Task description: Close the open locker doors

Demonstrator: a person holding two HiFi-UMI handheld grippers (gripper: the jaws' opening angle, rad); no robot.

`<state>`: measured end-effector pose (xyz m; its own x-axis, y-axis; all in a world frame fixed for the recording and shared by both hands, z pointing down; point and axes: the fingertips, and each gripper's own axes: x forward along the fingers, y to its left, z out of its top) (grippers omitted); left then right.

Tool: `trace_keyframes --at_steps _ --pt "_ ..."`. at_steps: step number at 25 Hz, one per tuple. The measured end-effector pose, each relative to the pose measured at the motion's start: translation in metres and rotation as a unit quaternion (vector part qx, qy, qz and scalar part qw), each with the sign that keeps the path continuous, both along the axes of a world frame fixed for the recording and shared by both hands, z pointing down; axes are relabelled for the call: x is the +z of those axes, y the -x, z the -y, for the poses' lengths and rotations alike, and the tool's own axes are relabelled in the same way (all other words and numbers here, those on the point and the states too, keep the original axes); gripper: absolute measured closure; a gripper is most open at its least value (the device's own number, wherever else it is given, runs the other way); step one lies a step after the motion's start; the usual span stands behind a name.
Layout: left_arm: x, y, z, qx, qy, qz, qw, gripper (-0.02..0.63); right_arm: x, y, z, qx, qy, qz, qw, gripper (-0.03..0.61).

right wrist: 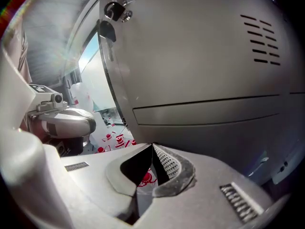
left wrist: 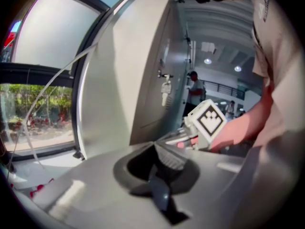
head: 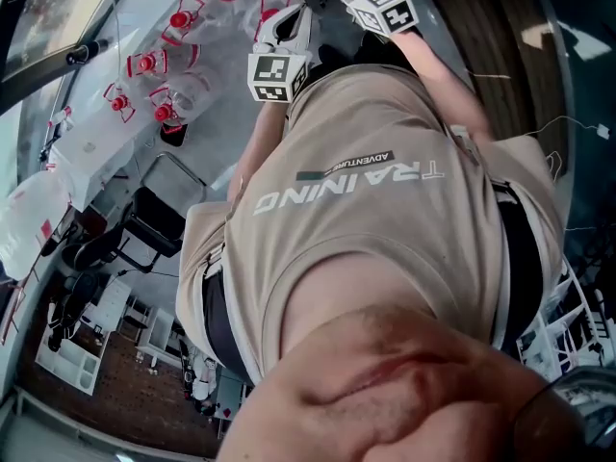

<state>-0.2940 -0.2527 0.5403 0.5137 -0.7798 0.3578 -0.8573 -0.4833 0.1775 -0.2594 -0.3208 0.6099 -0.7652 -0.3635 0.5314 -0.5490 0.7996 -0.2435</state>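
A grey metal locker door (left wrist: 143,75) stands ajar right in front of my left gripper (left wrist: 154,145), whose jaws are shut on nothing. A lock with a hanging key (left wrist: 165,87) sits on the door's edge. In the right gripper view the same kind of grey door panel (right wrist: 200,66) fills the frame, with vent slots (right wrist: 259,37) and a key lock (right wrist: 116,8) at its edge. My right gripper (right wrist: 152,147) is close to the panel, jaws shut and empty. The head view looks down my beige shirt (head: 375,200); both marker cubes (head: 277,75) (head: 385,8) show beyond it.
Red-and-white floor markings (head: 154,65) and a window frame (left wrist: 43,70) lie to the left. The other gripper's marker cube (left wrist: 209,119) and the hand holding it are to the right of the left jaws. A person (left wrist: 194,89) stands far behind the lockers.
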Motion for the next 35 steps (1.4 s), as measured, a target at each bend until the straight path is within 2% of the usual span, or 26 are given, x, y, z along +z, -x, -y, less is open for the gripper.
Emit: trace_keyframes --at_steps 9,15,24,30,35 --pt "-0.005 -0.027 0.012 0.024 -0.020 -0.010 0.9995 0.614 -0.033 -0.048 -0.019 0.031 -0.044 0.024 0.998 0.565" --pt "-0.017 -0.054 0.017 0.032 -0.035 0.001 0.9989 0.614 -0.054 -0.076 -0.034 0.006 -0.079 0.028 0.996 0.565" --pt "-0.055 -0.106 0.024 -0.007 -0.062 0.005 0.9981 0.614 -0.097 -0.134 -0.040 -0.017 -0.102 0.056 0.993 0.565" --pt "-0.069 -0.144 0.034 -0.039 -0.070 0.011 0.9967 0.614 -0.125 -0.180 -0.029 -0.042 -0.127 0.081 0.988 0.565" --pt "-0.083 -0.161 0.040 -0.066 -0.083 0.021 0.9941 0.614 -0.139 -0.198 -0.014 -0.053 -0.155 0.109 0.980 0.565"
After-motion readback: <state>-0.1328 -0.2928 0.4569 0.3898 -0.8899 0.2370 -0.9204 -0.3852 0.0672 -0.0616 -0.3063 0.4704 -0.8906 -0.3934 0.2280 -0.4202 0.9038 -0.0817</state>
